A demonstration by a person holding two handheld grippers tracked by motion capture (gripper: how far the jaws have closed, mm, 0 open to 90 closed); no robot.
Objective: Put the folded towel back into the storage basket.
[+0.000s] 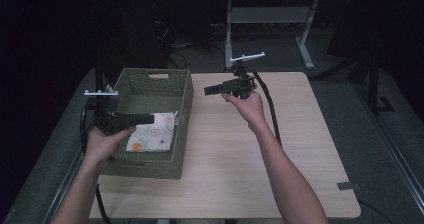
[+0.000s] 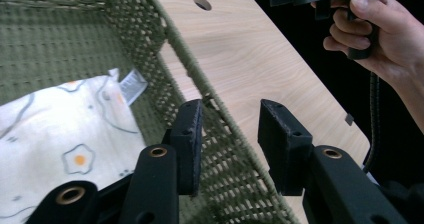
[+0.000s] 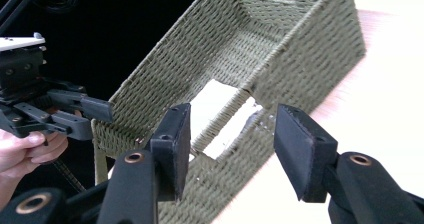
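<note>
Folded egg-print cloth lies flat inside the green woven basket at the table's left. Left gripper hovers over the basket, jaws spread, nothing between them. Right gripper is held above the bare tabletop, jaws likewise spread and empty.

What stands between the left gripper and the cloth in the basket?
Nothing visible does. The left gripper hangs open over the green basket, just above the egg-print cloth, with only open air between its jaws and the fabric.
</note>
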